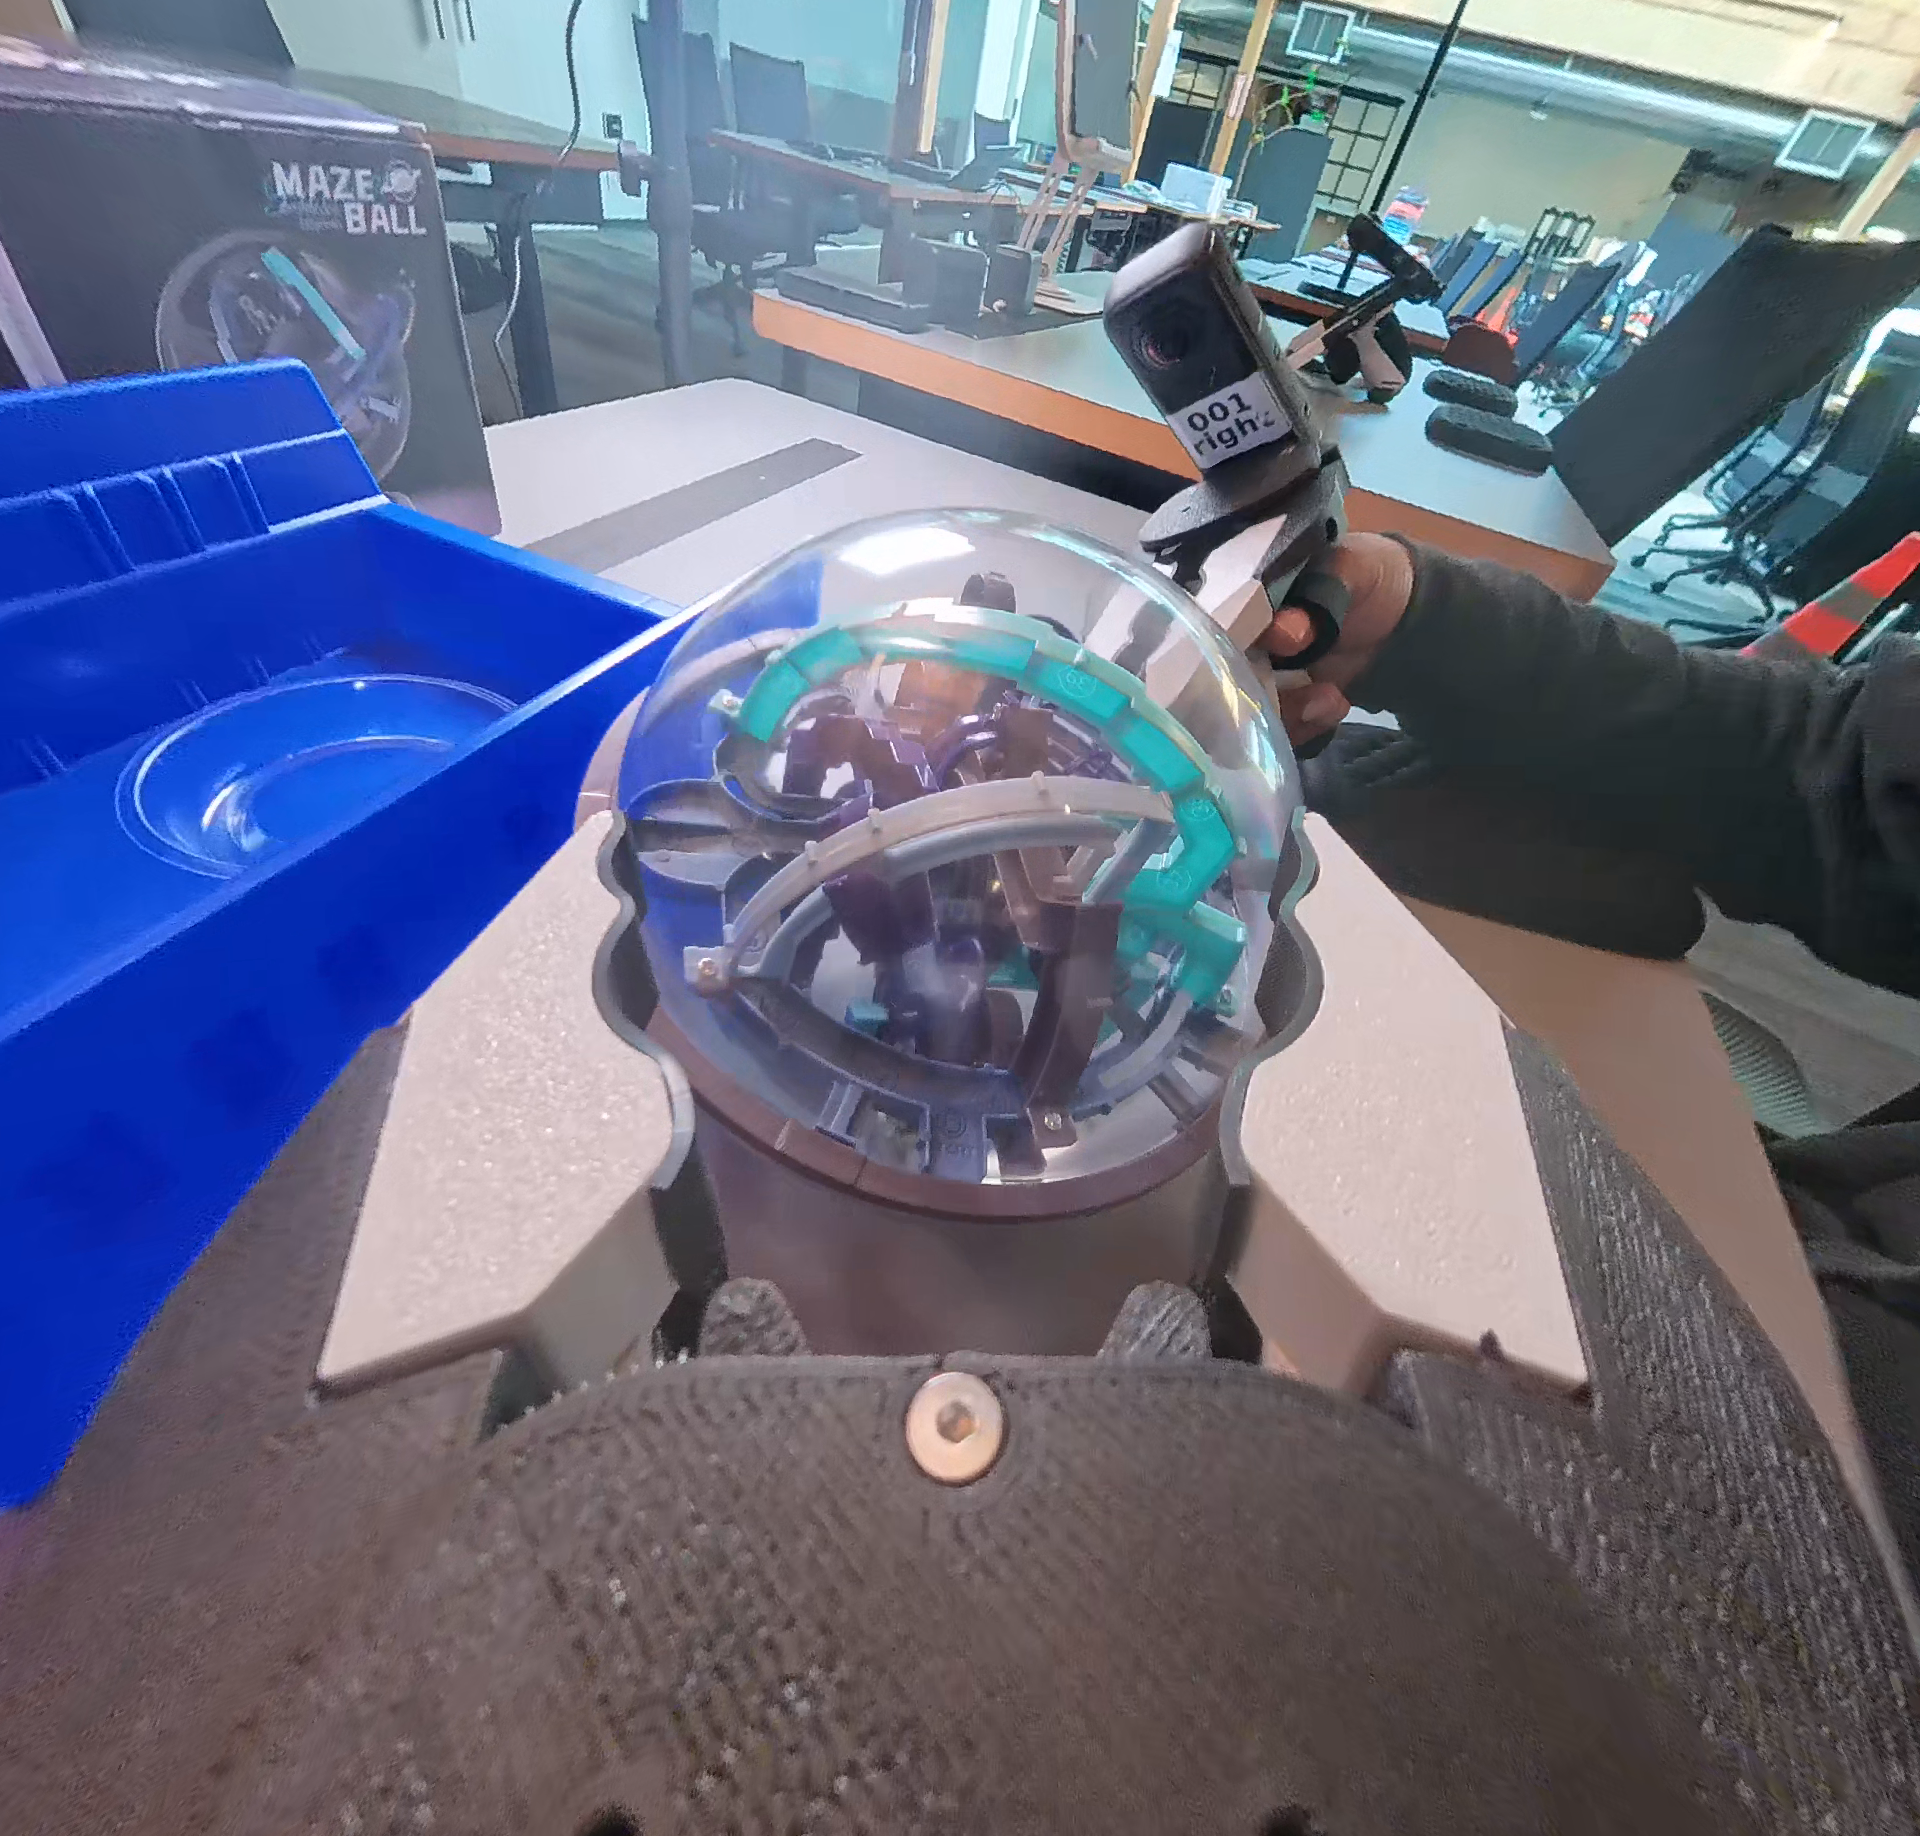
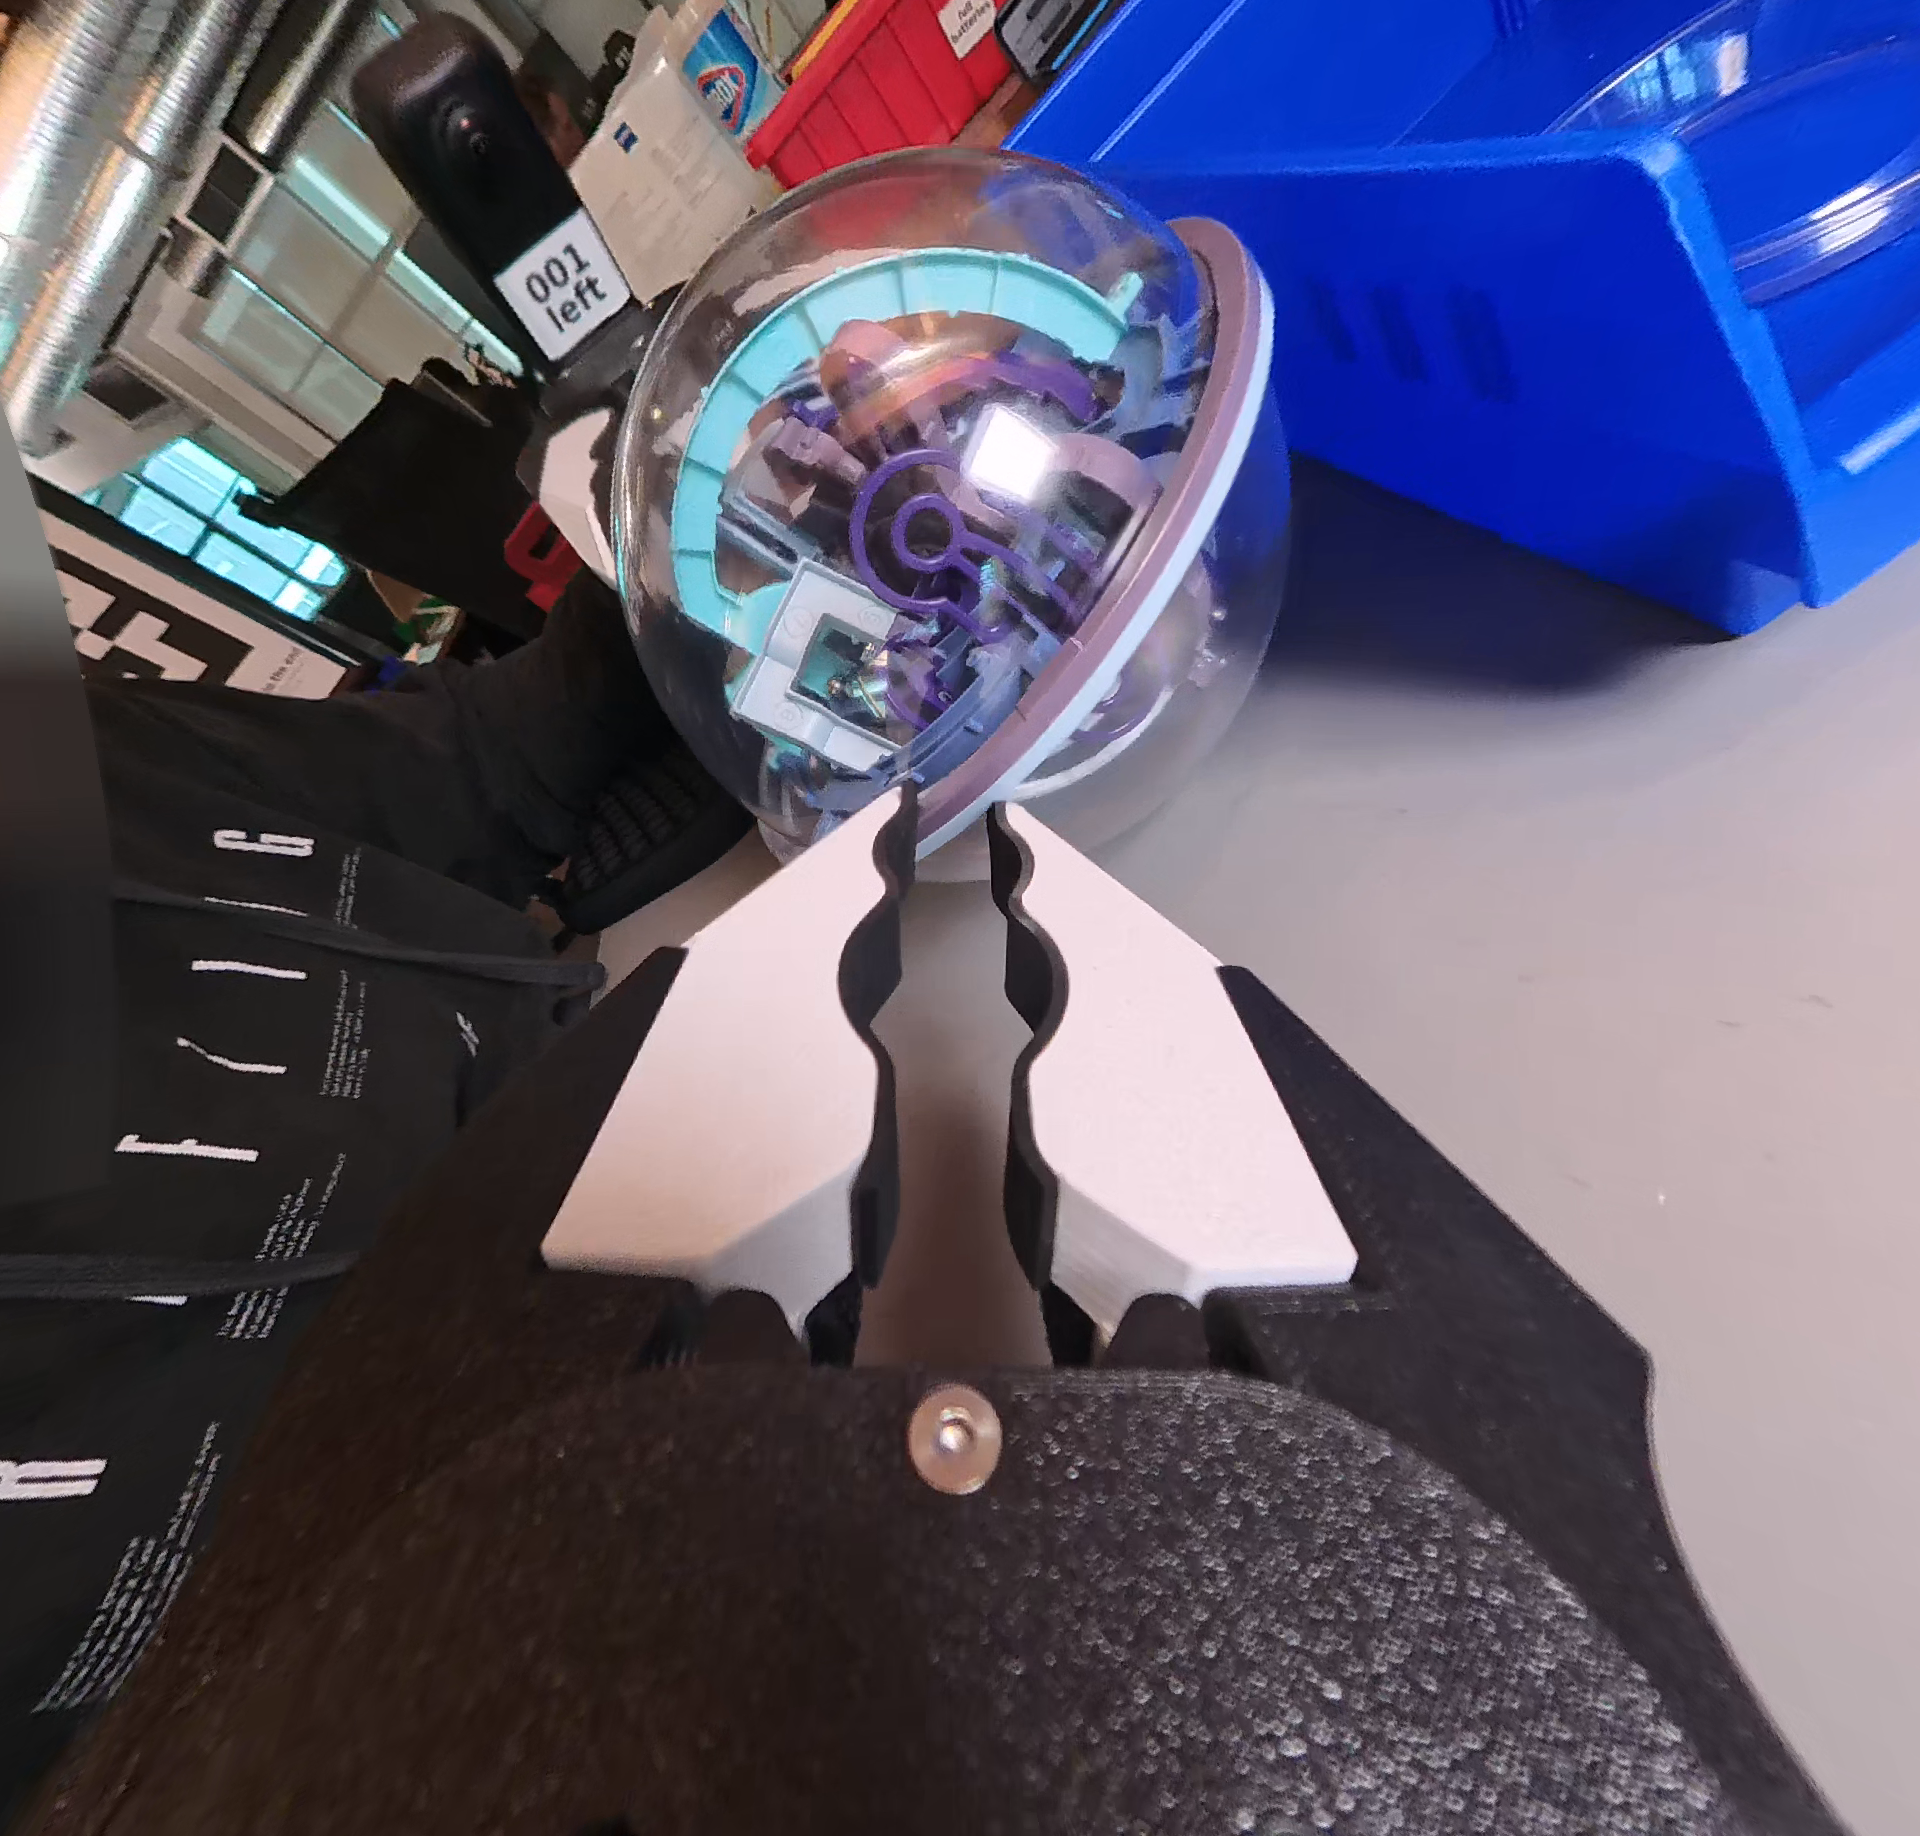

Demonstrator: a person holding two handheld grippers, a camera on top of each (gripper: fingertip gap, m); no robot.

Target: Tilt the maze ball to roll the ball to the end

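1. The maze ball (image 1: 951, 851) sits cradled between the two wide-spread fingers of the left tongs (image 1: 951, 856) — both pads press on its clear shell at about mid-height, so the left tongs carry it.
2. It is held up over the tabletop (image 2: 1507, 903), just beside the near edge of the blue bin (image 1: 260, 747).
3. The right tongs (image 2: 951, 830) stand narrow, and their tips pinch the pale rim band (image 2: 1143, 623) that rings the ball; that band runs slantwise, so the ball is already tipped.
4. From the left tongs the ball lies straight ahead along the fingers; from the right tongs it is ahead and above the tips.
5. The little steel ball appears to rest by the grey square frame (image 2: 821, 654), though it is too small to be sure — my guess is the next tilt turns about the line between the two grips.
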